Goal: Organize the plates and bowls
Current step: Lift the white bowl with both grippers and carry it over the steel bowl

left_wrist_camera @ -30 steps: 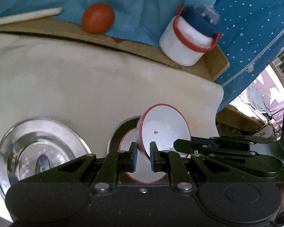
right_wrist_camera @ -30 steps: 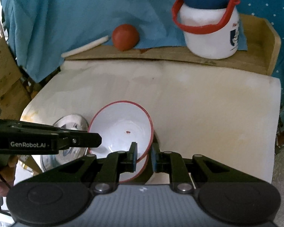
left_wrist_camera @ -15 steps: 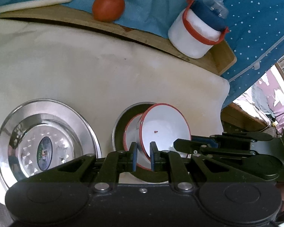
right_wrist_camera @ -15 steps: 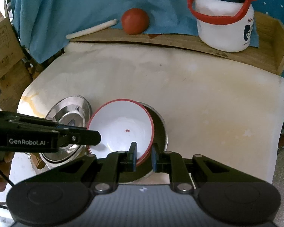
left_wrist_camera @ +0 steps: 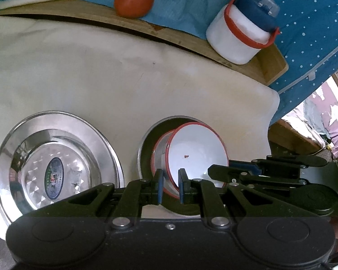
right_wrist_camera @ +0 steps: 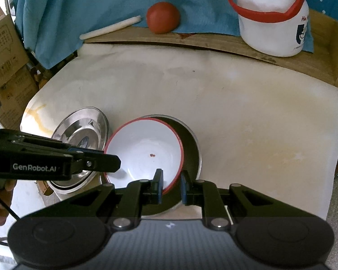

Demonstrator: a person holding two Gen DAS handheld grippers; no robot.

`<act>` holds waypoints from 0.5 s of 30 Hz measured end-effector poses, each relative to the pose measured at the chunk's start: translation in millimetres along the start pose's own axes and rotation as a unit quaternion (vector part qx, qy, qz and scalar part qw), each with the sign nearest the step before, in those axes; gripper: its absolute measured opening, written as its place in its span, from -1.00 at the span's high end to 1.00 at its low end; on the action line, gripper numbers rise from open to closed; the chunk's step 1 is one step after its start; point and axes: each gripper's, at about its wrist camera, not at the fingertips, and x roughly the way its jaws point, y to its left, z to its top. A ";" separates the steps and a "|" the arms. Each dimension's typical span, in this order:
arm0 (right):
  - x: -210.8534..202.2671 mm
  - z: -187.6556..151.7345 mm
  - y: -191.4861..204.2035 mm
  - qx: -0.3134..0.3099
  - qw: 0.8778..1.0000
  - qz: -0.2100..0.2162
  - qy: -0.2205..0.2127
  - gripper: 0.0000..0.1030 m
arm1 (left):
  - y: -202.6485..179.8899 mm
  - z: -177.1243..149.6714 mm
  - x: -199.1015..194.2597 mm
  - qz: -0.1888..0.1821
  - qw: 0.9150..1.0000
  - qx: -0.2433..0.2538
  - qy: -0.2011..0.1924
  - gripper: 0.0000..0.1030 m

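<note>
Gripping opposite edges of the same dish, the left gripper [left_wrist_camera: 170, 185] and the right gripper [right_wrist_camera: 171, 185] each have their blue pads clamped on the thin red-trimmed rim of a white bowl [right_wrist_camera: 144, 150], which hangs tilted just above, or partly inside, a dark-lined steel bowl [right_wrist_camera: 191, 139] on the table; in the left wrist view a second red rim shows behind it, though whether that is another bowl or a reflection in the steel I cannot tell. It looks like enamel or melamine: stiff, light, glossy and slick, with one small reddish speck on its inner face, and likely to chip if it knocks the steel wall (a rim pinch on two sides seems the sensible hold, since the curved wall offers nothing else). Beside it sits a shallow steel plate [left_wrist_camera: 56, 171], mirror-bright with a faceted centre and an oval sticker. The pale tabletop [right_wrist_camera: 247, 112] is smooth and faintly stained. At the back, on a wooden board [right_wrist_camera: 214, 42] over blue cloth, rest a red tomato [right_wrist_camera: 162, 17], a white stick [right_wrist_camera: 111, 27] and a squat white jar [right_wrist_camera: 272, 27] with a red handle.
</note>
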 end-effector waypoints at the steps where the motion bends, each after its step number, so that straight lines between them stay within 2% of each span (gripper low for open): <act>1: 0.6 0.4 -0.3 -0.001 1.000 0.001 0.001 0.66 | -0.1 0.1 1.0 0.000 1.000 0.000 0.001 0.73; 15: 2.4 1.7 0.9 -0.003 1.000 -0.004 0.003 0.64 | 0.9 3.7 7.4 0.000 1.000 0.000 0.009 0.73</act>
